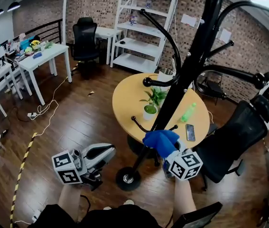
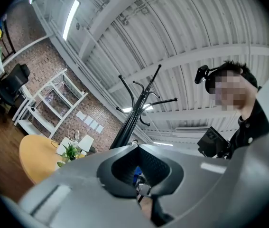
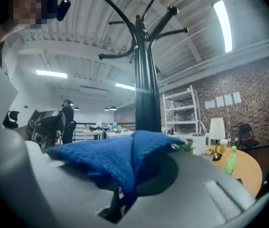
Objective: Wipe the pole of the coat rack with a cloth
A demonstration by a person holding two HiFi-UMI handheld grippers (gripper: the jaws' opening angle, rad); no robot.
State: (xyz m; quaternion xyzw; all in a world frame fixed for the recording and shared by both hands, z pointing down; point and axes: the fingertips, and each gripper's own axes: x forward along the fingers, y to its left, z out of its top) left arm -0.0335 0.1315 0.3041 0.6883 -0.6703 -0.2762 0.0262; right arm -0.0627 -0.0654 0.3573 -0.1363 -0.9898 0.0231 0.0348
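Head view: the right gripper [image 1: 168,152] clenches the soft, likely light blue cloth [image 1: 159,140] by its bunched middle, low against the stiff black pole [image 1: 187,68]; the left gripper [image 1: 106,152] hangs clenched, empty, at left.

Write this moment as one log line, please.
right hand-held gripper: shut on cloth | cloth: at lower pole | left hand-held gripper: shut, empty, off pole

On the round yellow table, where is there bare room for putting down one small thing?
The widest bare patch is the left part of the yellow table, between its rim and the potted plant. The right part is crowded: green bottle and phone lie close together there, and the coat rack pole crosses in front of it.
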